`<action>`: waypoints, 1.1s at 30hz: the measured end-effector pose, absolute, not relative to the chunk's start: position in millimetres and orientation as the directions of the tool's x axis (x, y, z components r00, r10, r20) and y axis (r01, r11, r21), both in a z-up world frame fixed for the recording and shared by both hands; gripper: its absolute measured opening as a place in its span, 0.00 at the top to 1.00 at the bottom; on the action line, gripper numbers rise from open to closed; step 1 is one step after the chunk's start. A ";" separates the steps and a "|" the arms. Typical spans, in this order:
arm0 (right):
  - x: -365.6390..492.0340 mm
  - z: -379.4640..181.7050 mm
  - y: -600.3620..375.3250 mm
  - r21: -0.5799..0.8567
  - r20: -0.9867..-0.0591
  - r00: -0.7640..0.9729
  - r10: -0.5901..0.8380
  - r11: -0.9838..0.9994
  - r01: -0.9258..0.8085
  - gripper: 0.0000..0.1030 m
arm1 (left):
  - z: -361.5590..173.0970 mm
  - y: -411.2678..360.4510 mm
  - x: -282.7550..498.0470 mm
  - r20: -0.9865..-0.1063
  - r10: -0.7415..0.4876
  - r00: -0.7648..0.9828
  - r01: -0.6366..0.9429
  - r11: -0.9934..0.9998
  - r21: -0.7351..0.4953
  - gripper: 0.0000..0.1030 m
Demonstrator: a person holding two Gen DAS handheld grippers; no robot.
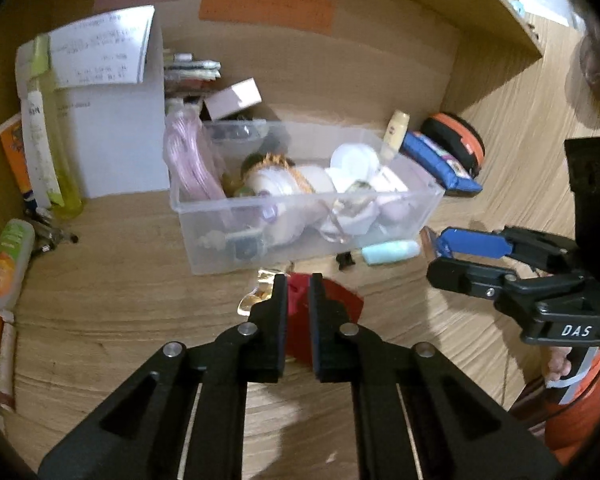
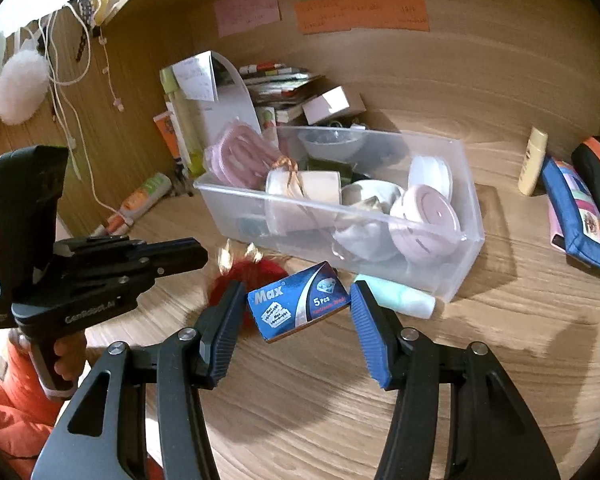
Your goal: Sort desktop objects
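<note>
While both loads hang short of the bin:
Left gripper (image 1: pixel 298 288): clenched on red pouch (image 1: pixel 332 300).
Right gripper (image 2: pixel 296 300): grasping blue box (image 2: pixel 298 306) by its ends.
Risk: box twists free; clear bin (image 2: pixel 452 264) already crowded.

We see both views warm and fairly dim, with a yellowish cast over the wooden desk (image 2: pixel 480 360). Daylight blows out the upper right corner of the left wrist view and the upper left of the right wrist view. Soft shadows fall beside the clear bin (image 2: pixel 470 216) on the right. Fisheye bending curves the desk grain, and black vignette fills the corners. The red item (image 1: pixel 300 300) and the desk at lower frame are smeared by motion blur; the pasted notes (image 1: pixel 266 8) are unreadable.
</note>
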State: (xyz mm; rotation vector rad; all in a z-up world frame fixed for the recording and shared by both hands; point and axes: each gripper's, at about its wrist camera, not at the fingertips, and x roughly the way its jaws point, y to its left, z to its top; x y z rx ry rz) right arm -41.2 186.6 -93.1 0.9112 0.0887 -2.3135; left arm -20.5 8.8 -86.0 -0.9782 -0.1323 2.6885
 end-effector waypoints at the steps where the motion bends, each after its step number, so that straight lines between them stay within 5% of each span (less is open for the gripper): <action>1: -41.9 -91.8 186.6 0.170 -0.628 -0.554 -0.547 -0.791 0.588 0.51 | -83.5 7.3 -21.3 -0.611 0.296 -0.735 -0.232 -0.955 -0.184 0.92; 14: -51.2 -79.4 199.7 0.189 -0.593 -0.591 -0.547 -0.808 0.558 0.51 | -71.7 -10.9 -23.1 -0.588 0.345 -0.732 -0.237 -0.937 -0.255 0.91; 22: -53.6 -78.8 232.8 0.184 -0.583 -0.645 -0.494 -0.854 0.487 0.51 | -83.7 51.2 -56.6 -0.684 0.371 -0.628 -0.386 -0.912 -0.140 0.68; 33: -64.9 -99.9 274.7 0.255 -0.592 -0.623 -0.511 -0.852 0.457 0.51 | -125.8 89.1 -111.3 -0.806 0.258 -0.533 -0.285 -0.951 -0.117 0.68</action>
